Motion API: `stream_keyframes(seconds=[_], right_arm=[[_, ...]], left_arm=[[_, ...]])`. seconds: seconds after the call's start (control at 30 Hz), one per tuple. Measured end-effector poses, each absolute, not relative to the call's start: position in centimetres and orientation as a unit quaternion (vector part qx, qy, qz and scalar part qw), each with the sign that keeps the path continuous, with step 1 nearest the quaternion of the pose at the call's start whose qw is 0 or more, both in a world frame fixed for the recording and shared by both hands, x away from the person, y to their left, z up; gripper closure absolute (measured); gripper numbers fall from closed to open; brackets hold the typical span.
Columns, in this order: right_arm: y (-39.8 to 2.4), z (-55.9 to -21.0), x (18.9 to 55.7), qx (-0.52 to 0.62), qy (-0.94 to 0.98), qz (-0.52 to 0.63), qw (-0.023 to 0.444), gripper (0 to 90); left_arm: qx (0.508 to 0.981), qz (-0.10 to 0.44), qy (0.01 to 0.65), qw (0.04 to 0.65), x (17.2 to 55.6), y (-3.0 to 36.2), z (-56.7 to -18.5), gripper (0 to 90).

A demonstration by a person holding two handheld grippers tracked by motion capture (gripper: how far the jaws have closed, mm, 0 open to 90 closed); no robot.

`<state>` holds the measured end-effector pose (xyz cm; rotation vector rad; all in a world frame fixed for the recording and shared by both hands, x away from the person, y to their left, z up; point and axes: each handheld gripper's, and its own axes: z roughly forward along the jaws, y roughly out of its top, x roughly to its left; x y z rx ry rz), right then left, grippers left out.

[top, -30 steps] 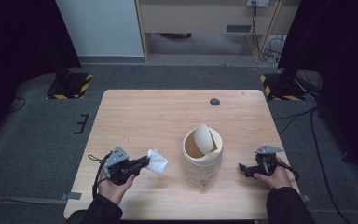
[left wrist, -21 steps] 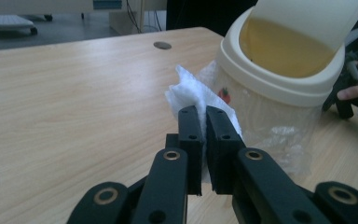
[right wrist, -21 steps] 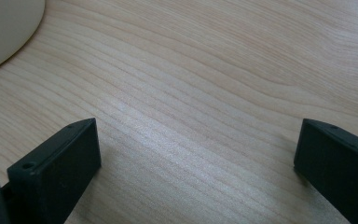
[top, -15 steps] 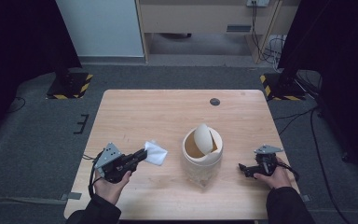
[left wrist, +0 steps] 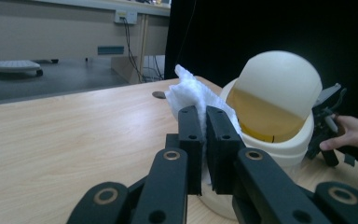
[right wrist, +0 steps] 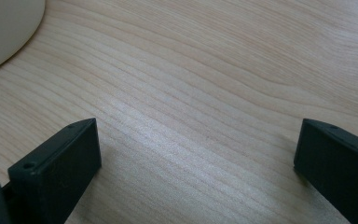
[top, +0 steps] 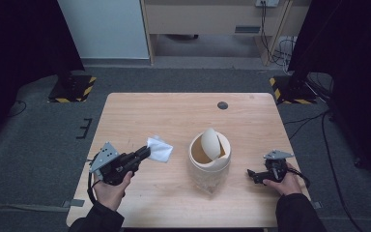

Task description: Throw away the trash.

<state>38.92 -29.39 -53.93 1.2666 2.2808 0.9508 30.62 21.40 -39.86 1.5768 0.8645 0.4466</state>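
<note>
- A white crumpled tissue [top: 160, 149] is held at its near edge by the left tongs [top: 144, 153], whose two black jaws are pressed together on it; in the left gripper view the tissue [left wrist: 193, 95] rises up from between them.
- The tissue is just above the surface [top: 140, 116], left of the middle, and near the left side of a cream bin [top: 209, 162].
- The bin stands about in the middle of the surface, a little toward the person. Its swing lid [top: 211, 143] is tilted, so that the brownish inside shows; in the left gripper view the rounded lid [left wrist: 279, 81] stands up over the rim.
- The left hand [top: 110, 186] holds its tongs with the jaws pointing toward the bin.
- The right tongs [top: 252, 175] are low over the surface to the right of the bin, well apart from it, held by the right hand [top: 285, 180]. In the right gripper view their jaws stand wide apart with only bare wood [right wrist: 205, 102] between them, and an edge of the bin [right wrist: 4, 28] is at the top left corner.
- A small dark round disc [top: 222, 105] lies near the far edge of the surface.
</note>
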Motion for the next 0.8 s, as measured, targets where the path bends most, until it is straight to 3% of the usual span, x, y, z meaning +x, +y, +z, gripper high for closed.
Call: stream_keyframes(seconds=[0.8], right_arm=[[-29.4,-53.9,38.9,0.449,0.808,0.336,0.182,0.6]], left_arm=[[0.667,0.211,0.35,0.623,31.6,19.9,-37.1,85.1]])
